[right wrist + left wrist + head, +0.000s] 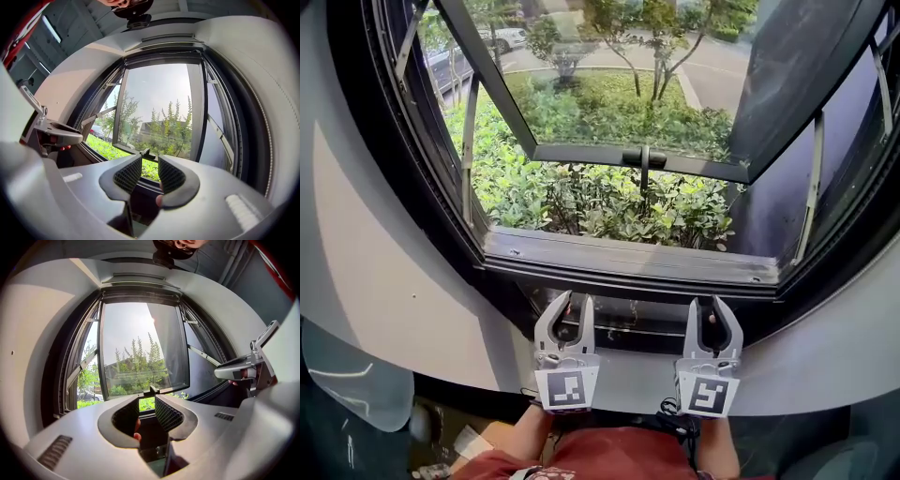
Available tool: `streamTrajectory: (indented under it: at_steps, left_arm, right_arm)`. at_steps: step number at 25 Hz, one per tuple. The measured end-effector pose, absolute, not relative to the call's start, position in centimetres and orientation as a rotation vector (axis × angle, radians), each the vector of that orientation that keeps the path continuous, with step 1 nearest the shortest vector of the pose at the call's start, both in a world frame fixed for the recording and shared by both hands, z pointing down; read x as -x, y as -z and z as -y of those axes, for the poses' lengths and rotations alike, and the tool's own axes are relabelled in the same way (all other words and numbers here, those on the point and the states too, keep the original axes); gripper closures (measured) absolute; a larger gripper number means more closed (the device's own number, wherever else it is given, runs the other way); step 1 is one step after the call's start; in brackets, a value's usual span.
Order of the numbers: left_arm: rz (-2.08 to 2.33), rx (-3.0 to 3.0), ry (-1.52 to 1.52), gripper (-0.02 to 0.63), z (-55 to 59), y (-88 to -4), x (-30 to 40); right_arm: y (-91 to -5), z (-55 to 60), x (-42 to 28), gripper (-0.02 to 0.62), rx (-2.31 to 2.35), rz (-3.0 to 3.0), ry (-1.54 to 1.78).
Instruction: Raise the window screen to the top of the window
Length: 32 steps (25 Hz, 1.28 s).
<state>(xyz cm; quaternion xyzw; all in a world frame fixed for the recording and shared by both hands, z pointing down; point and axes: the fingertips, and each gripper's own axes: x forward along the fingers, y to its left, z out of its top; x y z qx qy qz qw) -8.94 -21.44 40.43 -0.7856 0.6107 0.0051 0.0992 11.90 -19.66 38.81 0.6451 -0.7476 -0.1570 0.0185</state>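
Head view — left tongs (576, 302) and right tongs (705, 306) gape apart — window screen indiscernible.

Grey two-jaw left gripper (577, 300) and right gripper (705, 302) side by side, just below dark metal window sill (628, 262). Hinged glass sash (637, 157) beyond sill, leafy shrubs (581, 197) behind.

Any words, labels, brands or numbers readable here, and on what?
No readable text anywhere.
Left marker cube, right marker cube: black-and-white square codes, no letters or numbers.
Red shirt: pale print at the frame edge, too small to read.
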Motion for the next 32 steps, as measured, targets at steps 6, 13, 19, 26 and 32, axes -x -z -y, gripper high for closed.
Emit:
streamTrajectory:
  at_steps: [6,13,19,26,32]
  left_arm:
    - [-1.793,2.326,0.003,0.503,21.4,-40.5,8.7]
    - [-1.773,2.334,0.018,0.511,21.6,-40.6,8.5]
    - [-1.786,2.319,0.055,0.551,21.8,-40.9,8.5]
    - [-1.791,2.327,0.070,0.600,22.0,-41.2,8.5]
    - [-1.787,2.317,0.059,0.600,22.1,-41.0,8.2]
  right_arm:
    - [-39.7,19.7,-12.1,0.480,-2.003,2.321,0.452]
    - [-39.5,20.1,-11.9,0.499,-2.022,2.334,0.401]
    - [-40.1,20.1,-12.3,0.569,-1.992,2.326,0.416]
    - [-40.1,20.2,-12.0,0.584,-1.981,2.349,0.426]
    - [-39.7,20.3,-11.8,0.584,-1.971,2.354,0.400]
